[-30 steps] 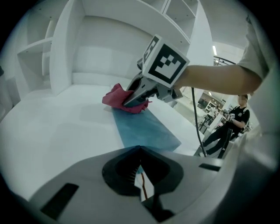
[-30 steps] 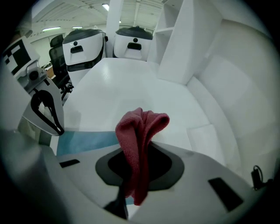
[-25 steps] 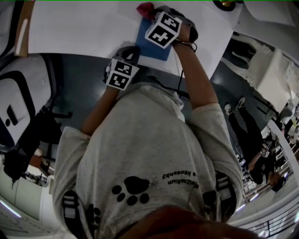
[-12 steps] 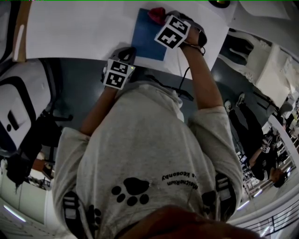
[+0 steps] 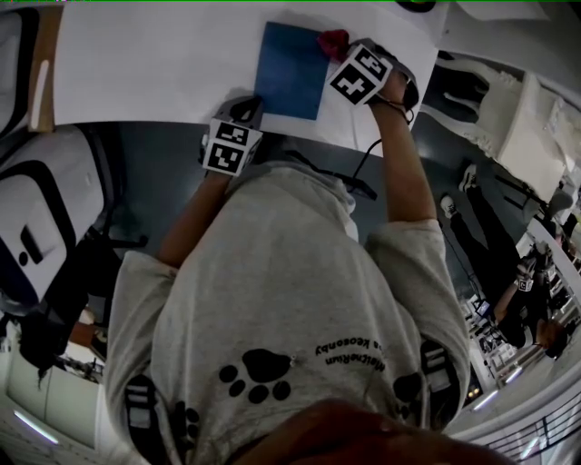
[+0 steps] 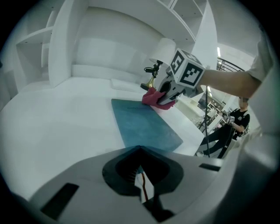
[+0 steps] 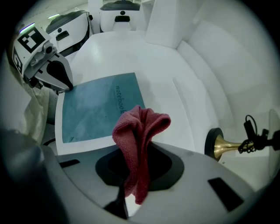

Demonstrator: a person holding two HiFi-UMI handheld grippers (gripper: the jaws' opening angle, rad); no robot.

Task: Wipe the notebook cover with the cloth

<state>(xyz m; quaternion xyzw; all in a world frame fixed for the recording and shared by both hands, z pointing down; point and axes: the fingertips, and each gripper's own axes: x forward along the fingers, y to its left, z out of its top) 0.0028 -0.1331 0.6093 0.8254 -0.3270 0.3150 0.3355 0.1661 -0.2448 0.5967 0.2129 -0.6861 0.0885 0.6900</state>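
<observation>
The blue notebook (image 5: 290,71) lies flat on the white table (image 5: 145,64), close to its near edge. My right gripper (image 5: 349,54) is shut on the red cloth (image 5: 332,42), which bunches out past its jaws at the notebook's far right corner. In the right gripper view the cloth (image 7: 138,131) hangs over the notebook (image 7: 96,109) beside its printed title. My left gripper (image 5: 243,111) is shut, its tips at the notebook's near left corner. In the left gripper view the notebook (image 6: 144,124) runs from my left gripper (image 6: 136,151) to the right gripper (image 6: 173,89). Whether the left jaws pinch the cover is hidden.
A brass-coloured object on a dark round base (image 7: 221,145) stands on the table beyond the notebook. White shelving (image 6: 65,43) rises behind the table. Rounded white units (image 7: 118,13) stand past the table's end. People (image 5: 526,304) are on the floor to my right.
My right gripper has carried the cloth rightward across the cover to its right corner, baring most of the blue surface. The left gripper has stayed at the near corner.
</observation>
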